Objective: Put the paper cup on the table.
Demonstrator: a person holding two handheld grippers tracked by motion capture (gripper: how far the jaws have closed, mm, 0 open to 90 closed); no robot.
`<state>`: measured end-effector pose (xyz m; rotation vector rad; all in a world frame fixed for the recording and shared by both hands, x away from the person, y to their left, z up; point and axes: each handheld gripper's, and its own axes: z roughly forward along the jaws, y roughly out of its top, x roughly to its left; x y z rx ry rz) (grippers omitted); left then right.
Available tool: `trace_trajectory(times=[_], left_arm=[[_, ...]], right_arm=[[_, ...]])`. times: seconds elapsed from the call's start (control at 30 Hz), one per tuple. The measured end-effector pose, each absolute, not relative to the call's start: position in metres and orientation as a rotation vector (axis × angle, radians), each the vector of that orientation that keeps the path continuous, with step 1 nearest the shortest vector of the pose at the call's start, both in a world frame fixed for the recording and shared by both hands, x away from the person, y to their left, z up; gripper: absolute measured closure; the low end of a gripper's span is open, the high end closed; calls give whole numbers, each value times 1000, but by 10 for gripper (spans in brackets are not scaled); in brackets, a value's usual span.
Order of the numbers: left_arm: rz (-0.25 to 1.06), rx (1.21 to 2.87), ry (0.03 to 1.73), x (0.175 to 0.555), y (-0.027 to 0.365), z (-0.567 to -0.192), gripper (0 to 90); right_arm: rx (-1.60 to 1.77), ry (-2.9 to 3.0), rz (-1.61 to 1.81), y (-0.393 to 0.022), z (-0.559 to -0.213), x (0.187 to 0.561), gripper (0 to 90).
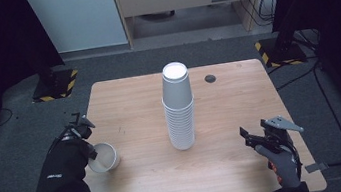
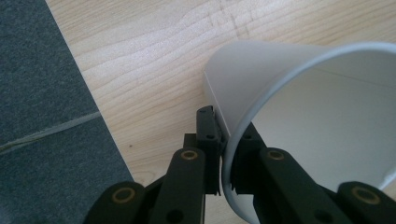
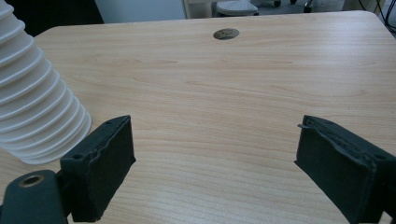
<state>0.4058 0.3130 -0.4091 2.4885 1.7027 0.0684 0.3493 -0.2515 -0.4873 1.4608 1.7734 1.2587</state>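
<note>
Nearest the lens in the left gripper view, the left gripper (image 2: 220, 154) has its black jaws pinched on the rim of a single white paper cup (image 2: 299, 116), one jaw outside the wall and one inside. From the high view that cup (image 1: 103, 157) lies tipped on its side near the left edge of the light wooden tabletop (image 1: 134, 101), its mouth toward the black-sleeved forearm. A tall stack of white paper cups (image 1: 179, 107) stands upside down at the tabletop's middle, well apart from the held cup. The right gripper (image 1: 248, 137) hovers near the right front corner, its jaws spread wide with nothing between them; the stack's ribbed rims (image 3: 37, 102) sit just beside its left jaw.
</note>
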Motion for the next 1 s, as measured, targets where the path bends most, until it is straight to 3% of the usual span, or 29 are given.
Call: trace_trajectory(times=[0.2,0.6,0.73,1.0], left_arm=[[72,2471,1684,407,311,-413,805],[203,2327,1627,405,320,-412,619],[317,2290,1544,400,320,-406,531],[542,2055,1401,379,323,-396,465]], right_arm=[[1460,1774,1259,-251,-487,349,114],[1456,1776,1257,-251,-487,349,114],[1460,1772,1256,-251,-487,349,113],[1459,1773,1253,-253,-487,349,111]])
